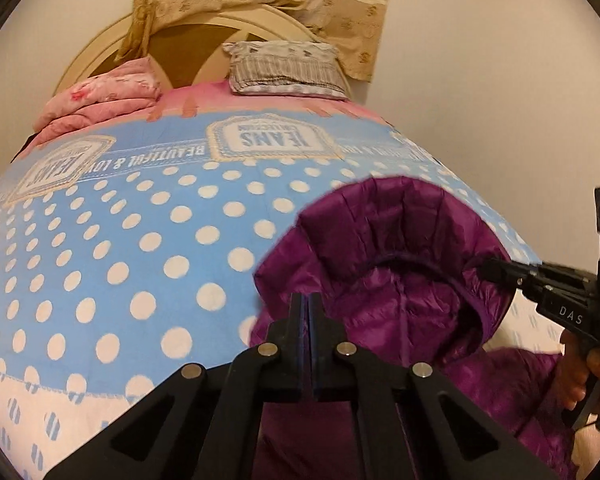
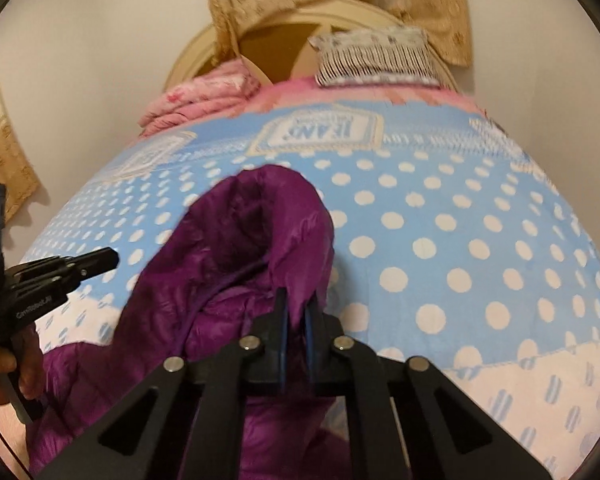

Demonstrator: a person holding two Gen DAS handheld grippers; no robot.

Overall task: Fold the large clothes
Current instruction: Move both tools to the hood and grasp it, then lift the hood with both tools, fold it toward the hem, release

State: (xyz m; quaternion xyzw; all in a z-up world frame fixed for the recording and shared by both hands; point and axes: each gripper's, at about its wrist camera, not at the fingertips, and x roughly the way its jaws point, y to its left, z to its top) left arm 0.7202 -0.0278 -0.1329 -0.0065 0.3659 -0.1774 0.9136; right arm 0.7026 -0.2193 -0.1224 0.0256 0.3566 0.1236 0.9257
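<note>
Left wrist view: left hand-held gripper [image 1: 308, 300] is closed, pinching thin edge of the purple jacket [image 1: 412, 280], which lies on the bed [image 1: 140, 240] w/ dotted blue cover.

Right wrist view: right hand-held gripper [image 2: 296, 312] is clamped on jacket fabric, near the hood.

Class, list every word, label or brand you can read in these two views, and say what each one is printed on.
"JEANS": badge on the blue bedsheet, upside down; its smaller second line is too blurred to read.
"BEAUTIFUL & LOV...": band on the bedsheet, upside down, cut off by a second "JEANS" badge.
"DAS": right gripper body.
Small white lettering on the left gripper body: too blurred to read.
</note>
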